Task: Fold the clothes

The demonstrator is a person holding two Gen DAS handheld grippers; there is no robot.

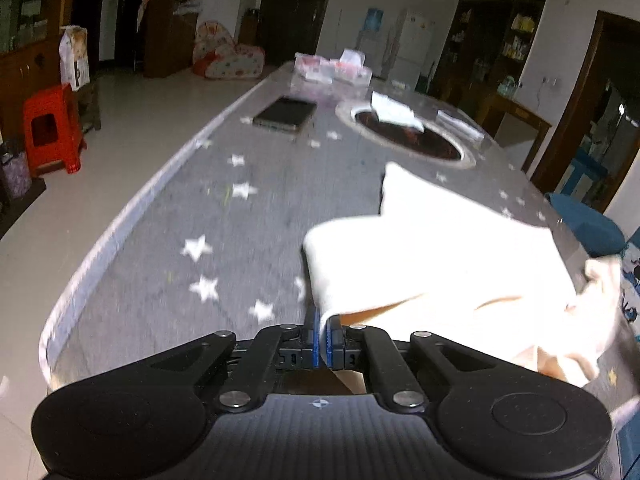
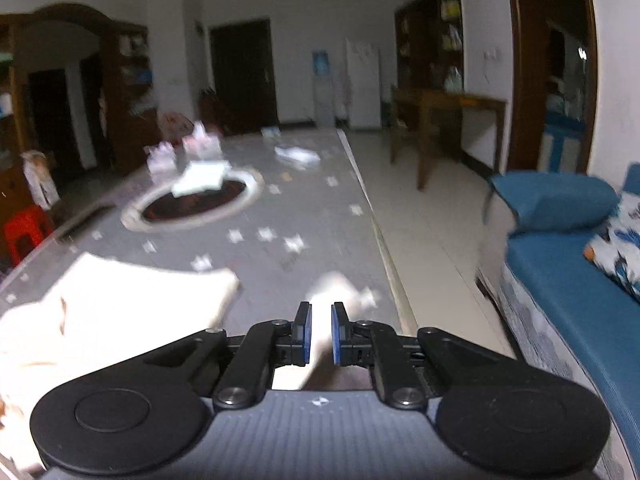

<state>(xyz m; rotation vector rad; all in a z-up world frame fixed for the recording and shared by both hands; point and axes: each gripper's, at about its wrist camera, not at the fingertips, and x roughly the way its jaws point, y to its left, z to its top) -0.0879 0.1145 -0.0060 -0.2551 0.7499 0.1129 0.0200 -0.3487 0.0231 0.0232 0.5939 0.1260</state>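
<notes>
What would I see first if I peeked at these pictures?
Probably the big cream cloth, bunched on the near right part of the grey table with white stars. The left gripper pinches its near edge, and the right gripper has cloth between its fingers too. A red stool glows on the floor, left of the table.

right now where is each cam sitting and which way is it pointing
Left wrist: on the left tool, looking along the star-patterned table toward a dark doorway; its own black linkage shows, pads pinching the cream garment.
Right wrist: on the right tool, facing down the table's right edge toward the blue sofa; cream cloth sits between its parted pads.
Shared: table, garment, round dark inset.
</notes>
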